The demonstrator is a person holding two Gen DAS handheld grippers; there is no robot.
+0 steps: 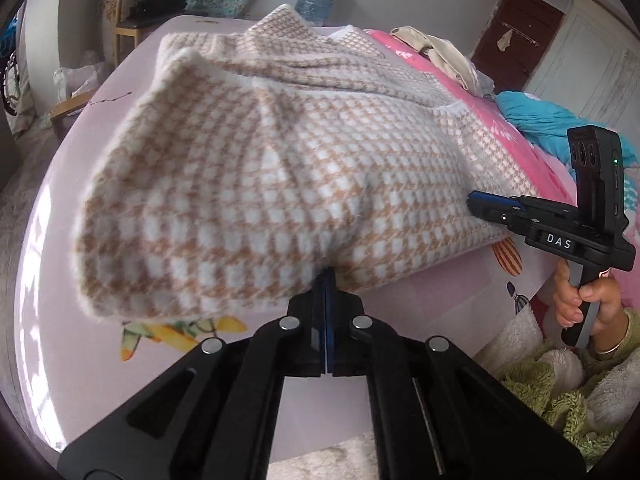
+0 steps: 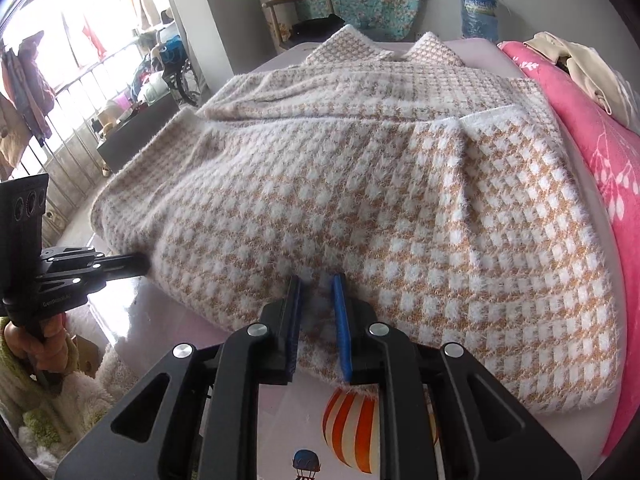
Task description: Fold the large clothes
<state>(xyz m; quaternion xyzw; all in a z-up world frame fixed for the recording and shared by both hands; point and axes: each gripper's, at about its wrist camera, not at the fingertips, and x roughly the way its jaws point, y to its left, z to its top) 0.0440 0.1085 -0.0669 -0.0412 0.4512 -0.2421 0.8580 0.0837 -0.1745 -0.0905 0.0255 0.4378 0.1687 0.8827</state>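
A large fuzzy tan-and-white houndstooth garment [image 1: 256, 168] lies spread on a pale pink bed sheet [image 1: 80, 152]. My left gripper [image 1: 326, 280] is shut on the garment's near hem and holds that part lifted. It also shows at the left of the right wrist view [image 2: 140, 266], pinching the hem. My right gripper [image 2: 318, 284] has its blue-padded jaws a little apart around the garment's near edge [image 2: 360, 208], the fabric lying between them. In the left wrist view the right gripper [image 1: 476, 200] sits at the garment's right edge, held by a hand.
A pink blanket [image 2: 600, 168] and a cream cloth [image 2: 580, 64] lie along the right of the bed, with a blue cloth [image 1: 548, 116] beyond. A wooden chair [image 2: 296, 12] and a water jug [image 2: 480, 12] stand behind the bed. A window with railing [image 2: 60, 92] is at left.
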